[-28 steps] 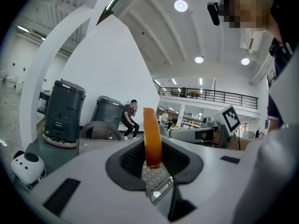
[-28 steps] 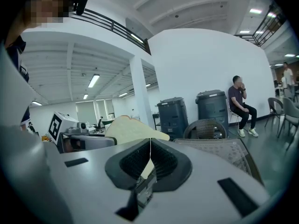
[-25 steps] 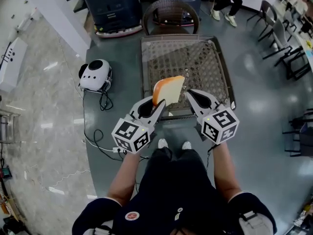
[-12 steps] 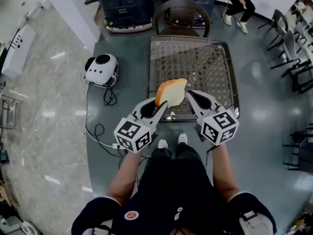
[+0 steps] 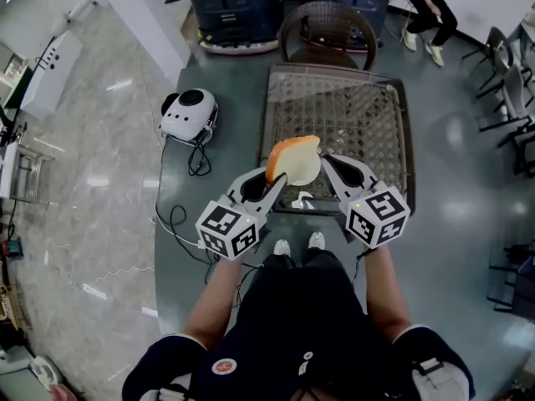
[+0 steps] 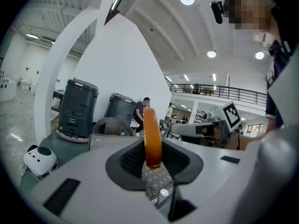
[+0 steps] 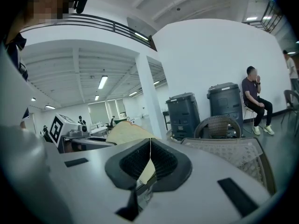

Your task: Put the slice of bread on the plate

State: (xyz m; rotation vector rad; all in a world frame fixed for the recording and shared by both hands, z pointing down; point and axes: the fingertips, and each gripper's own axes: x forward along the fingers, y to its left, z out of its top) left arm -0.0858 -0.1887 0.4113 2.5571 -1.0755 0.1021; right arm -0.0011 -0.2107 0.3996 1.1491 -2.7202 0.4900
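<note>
My left gripper [image 5: 272,182] is shut on a slice of bread [image 5: 294,159] with an orange-brown crust, held on edge over the near side of the wicker table [image 5: 368,115]. In the left gripper view the bread [image 6: 152,134] stands upright between the pads of the left gripper [image 6: 152,161]. My right gripper [image 5: 328,162] hovers just right of the slice, jaws shut with nothing between them; its pads meet in the right gripper view [image 7: 150,158], where the bread [image 7: 125,132] shows to the left. No plate is in view.
A wicker chair [image 5: 328,27] stands behind the table, with two dark bins [image 5: 234,7] beyond it. A white round device [image 5: 188,113] and its cable lie on the floor to the left. A person sits at the back right [image 5: 428,7]. Chairs line the right edge [image 5: 510,90].
The table, floor and white device have slid right and down in the head view. Both grippers keep their places in the picture, and the bread stays in the left one.
</note>
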